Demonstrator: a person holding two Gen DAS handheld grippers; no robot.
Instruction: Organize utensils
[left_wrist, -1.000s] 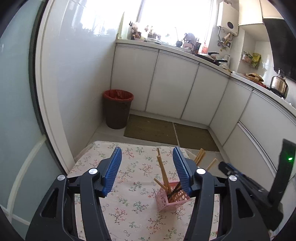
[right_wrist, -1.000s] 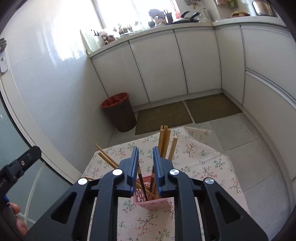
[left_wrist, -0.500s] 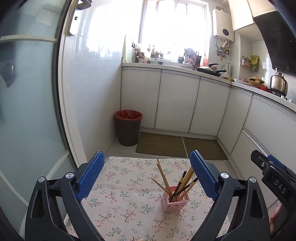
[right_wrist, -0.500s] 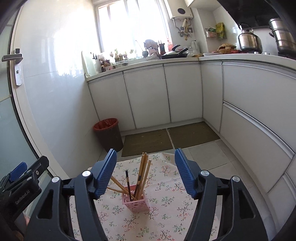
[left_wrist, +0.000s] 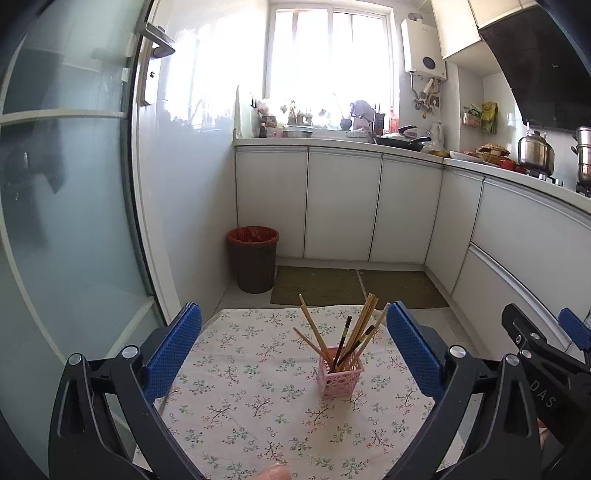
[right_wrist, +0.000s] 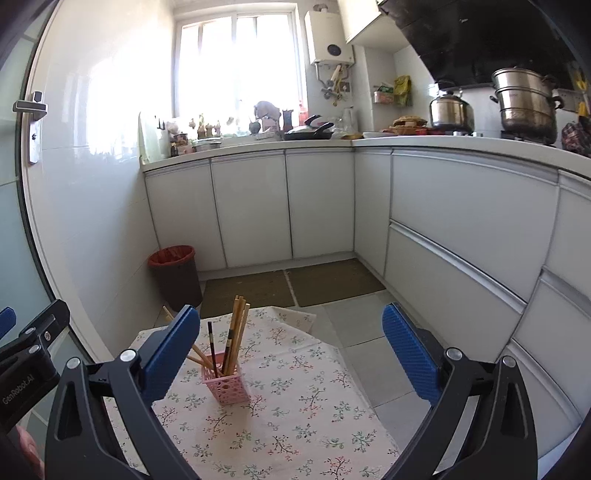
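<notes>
A pink mesh holder (left_wrist: 340, 372) stands upright on the floral tablecloth (left_wrist: 236, 391). Several wooden and dark chopsticks (left_wrist: 354, 332) stick out of it. It also shows in the right wrist view (right_wrist: 226, 383) with its chopsticks (right_wrist: 235, 332). My left gripper (left_wrist: 295, 347) is open wide and empty, held back and above the table, the holder right of its middle. My right gripper (right_wrist: 291, 347) is open wide and empty, the holder near its left finger (right_wrist: 171, 354). Each gripper's body shows at the edge of the other's view.
The table's far edge (left_wrist: 295, 308) drops to a tiled floor with two mats (left_wrist: 354, 286). A dark bin with a red liner (left_wrist: 253, 258) stands by the wall. White cabinets (left_wrist: 343, 206) with a cluttered counter run behind and to the right. A glass door (left_wrist: 66, 206) is at left.
Both grippers have pulled back and up from the holder and opened wide. The right gripper, shut around chopsticks in the holder a second ago, has let go.
</notes>
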